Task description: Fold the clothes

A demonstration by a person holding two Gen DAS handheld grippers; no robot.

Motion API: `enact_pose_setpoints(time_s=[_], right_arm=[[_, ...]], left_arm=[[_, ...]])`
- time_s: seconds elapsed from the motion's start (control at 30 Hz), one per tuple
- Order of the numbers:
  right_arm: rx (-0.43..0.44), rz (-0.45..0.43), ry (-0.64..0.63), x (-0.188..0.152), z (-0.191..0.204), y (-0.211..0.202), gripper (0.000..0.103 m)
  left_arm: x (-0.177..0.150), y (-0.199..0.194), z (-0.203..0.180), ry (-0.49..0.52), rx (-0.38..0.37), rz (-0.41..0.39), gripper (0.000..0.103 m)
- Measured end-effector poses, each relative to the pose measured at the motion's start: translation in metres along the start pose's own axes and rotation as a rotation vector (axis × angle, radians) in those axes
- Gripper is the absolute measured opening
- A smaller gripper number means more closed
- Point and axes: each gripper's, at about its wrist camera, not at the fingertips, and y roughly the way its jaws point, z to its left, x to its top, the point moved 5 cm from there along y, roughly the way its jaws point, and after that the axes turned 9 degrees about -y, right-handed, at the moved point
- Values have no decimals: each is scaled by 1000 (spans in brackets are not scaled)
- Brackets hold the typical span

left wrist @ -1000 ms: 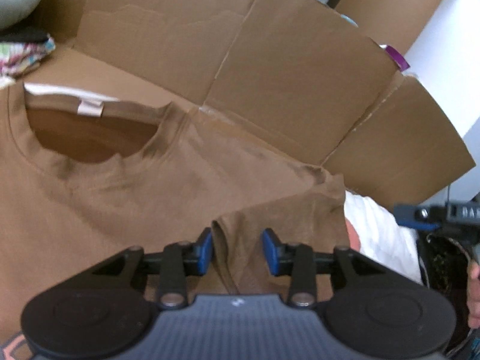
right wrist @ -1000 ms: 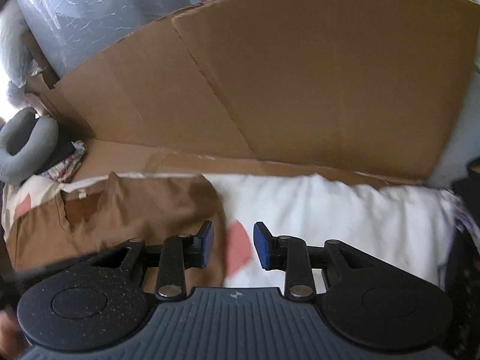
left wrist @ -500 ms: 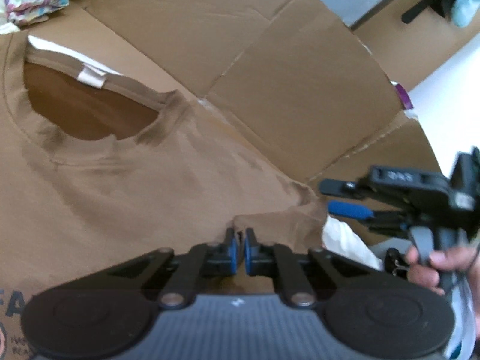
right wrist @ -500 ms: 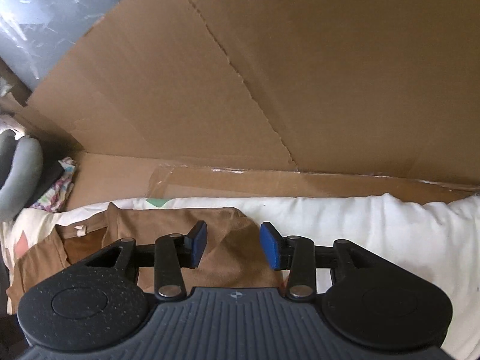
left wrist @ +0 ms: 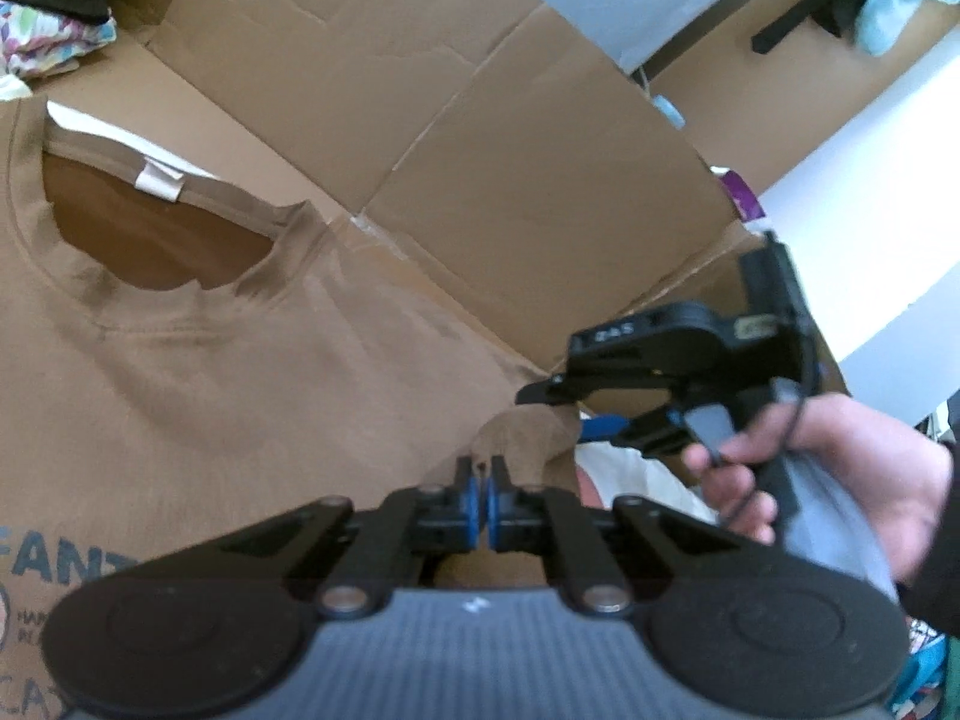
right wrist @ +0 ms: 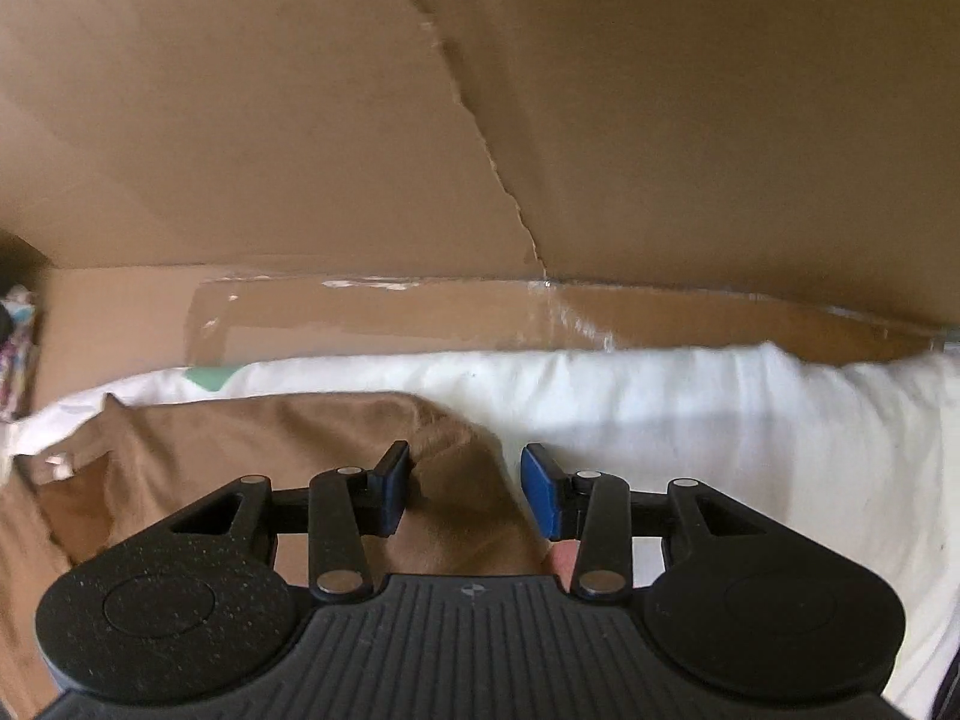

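A brown T-shirt (left wrist: 198, 396) lies flat, collar and white label at upper left, dark print at the lower left edge. My left gripper (left wrist: 480, 483) is shut on the shirt's sleeve fabric, which bunches up just beyond the blue pads. My right gripper (left wrist: 591, 414), held by a hand (left wrist: 840, 468), hovers close on the right of that sleeve. In the right wrist view the right gripper (right wrist: 465, 471) is open, its blue pads either side of the sleeve of the brown T-shirt (right wrist: 252, 450).
Cardboard walls (left wrist: 480, 150) stand behind the shirt and fill the right wrist view as the cardboard (right wrist: 420, 120). White bedding (right wrist: 720, 420) spreads right of the shirt. Patterned cloth (left wrist: 54, 42) sits at the far left corner.
My left gripper shut on the sleeve a second ago and stays shut. The right gripper came in toward the sleeve and now straddles it, still open.
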Motion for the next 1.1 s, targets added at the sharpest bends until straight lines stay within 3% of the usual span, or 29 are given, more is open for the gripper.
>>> enact_pose_setpoints(time_s=[0.13, 0.27, 0.53, 0.73, 1.0, 1.1], right_arm=[[-56, -8, -30, 6, 3, 3, 46], [-56, -12, -33, 8, -1, 6, 46], [-64, -39, -60, 12, 3, 11, 48], [36, -122, -76, 10, 7, -13, 49], [39, -278, -259, -9, 9, -55, 49], [27, -264, -314, -15, 7, -52, 48]], left_arm=[[2, -10, 0, -2, 10, -48, 2], [2, -22, 4, -25, 11, -74, 2], [-1, -19, 18, -44, 70, -46, 2], [-1, -9, 25, -67, 96, -24, 2], [0, -14, 26, -78, 101, -37, 2], [-1, -15, 25, -76, 102, -42, 2]])
